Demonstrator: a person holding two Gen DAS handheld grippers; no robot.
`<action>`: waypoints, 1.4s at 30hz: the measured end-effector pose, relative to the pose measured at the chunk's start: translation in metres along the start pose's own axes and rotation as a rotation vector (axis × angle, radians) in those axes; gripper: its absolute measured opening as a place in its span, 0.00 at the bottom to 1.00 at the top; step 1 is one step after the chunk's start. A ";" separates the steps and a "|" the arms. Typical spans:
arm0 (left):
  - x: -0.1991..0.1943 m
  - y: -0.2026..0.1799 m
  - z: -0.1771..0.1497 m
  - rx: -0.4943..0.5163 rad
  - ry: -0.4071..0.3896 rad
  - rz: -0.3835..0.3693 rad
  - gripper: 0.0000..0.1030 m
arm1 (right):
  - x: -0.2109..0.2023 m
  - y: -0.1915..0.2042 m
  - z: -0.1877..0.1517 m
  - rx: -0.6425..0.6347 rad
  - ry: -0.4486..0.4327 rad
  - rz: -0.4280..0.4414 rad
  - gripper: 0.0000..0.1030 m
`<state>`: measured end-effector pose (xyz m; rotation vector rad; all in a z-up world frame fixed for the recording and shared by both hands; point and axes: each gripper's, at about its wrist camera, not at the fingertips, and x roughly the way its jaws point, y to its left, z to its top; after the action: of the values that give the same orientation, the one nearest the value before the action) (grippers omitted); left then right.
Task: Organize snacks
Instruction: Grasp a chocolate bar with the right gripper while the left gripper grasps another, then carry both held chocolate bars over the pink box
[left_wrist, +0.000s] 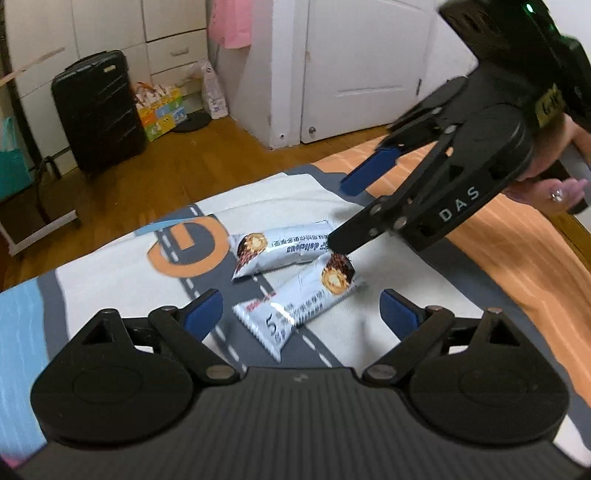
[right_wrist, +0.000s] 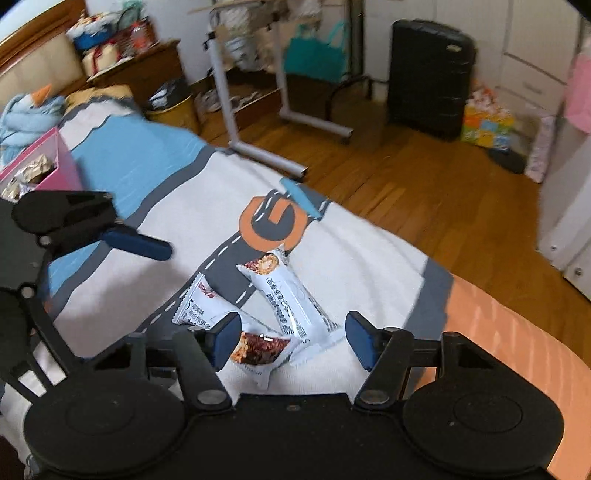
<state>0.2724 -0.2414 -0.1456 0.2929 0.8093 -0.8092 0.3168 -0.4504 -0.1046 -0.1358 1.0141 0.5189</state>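
Observation:
Two silver snack bars lie crossed on the road-print bed cover (left_wrist: 110, 280). My left gripper (left_wrist: 301, 314) is open just above the near bar (left_wrist: 295, 306), whose printed end points away. The far bar (left_wrist: 284, 251) lies crosswise behind it. My right gripper (left_wrist: 351, 210) comes down from the upper right, one black fingertip at the near bar's printed end. In the right wrist view that gripper (right_wrist: 291, 339) is open, its blue pads either side of the near ends of both bars (right_wrist: 258, 347) (right_wrist: 295, 299). One finger (right_wrist: 140, 245) of the left gripper shows at the left.
A pink box (right_wrist: 66, 166) holding wrapped snacks sits on the bed at far left. Beyond the bed edge are wooden floor, a black suitcase (right_wrist: 428, 74), a rolling table frame (right_wrist: 236, 122) and a white door (left_wrist: 362, 66). A hand (left_wrist: 554, 184) grips the right tool.

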 end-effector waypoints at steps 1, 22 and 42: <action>0.007 0.000 0.002 0.018 0.013 -0.020 0.89 | 0.003 -0.001 0.003 -0.009 0.004 0.007 0.64; 0.051 -0.008 0.006 0.081 0.128 -0.082 0.33 | 0.044 0.000 0.007 -0.007 0.027 -0.060 0.29; 0.037 -0.017 0.007 0.110 0.112 -0.005 0.23 | -0.008 -0.027 -0.058 0.422 -0.093 -0.239 0.29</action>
<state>0.2796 -0.2760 -0.1671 0.4371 0.8721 -0.8497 0.2810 -0.4967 -0.1319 0.1408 0.9797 0.0865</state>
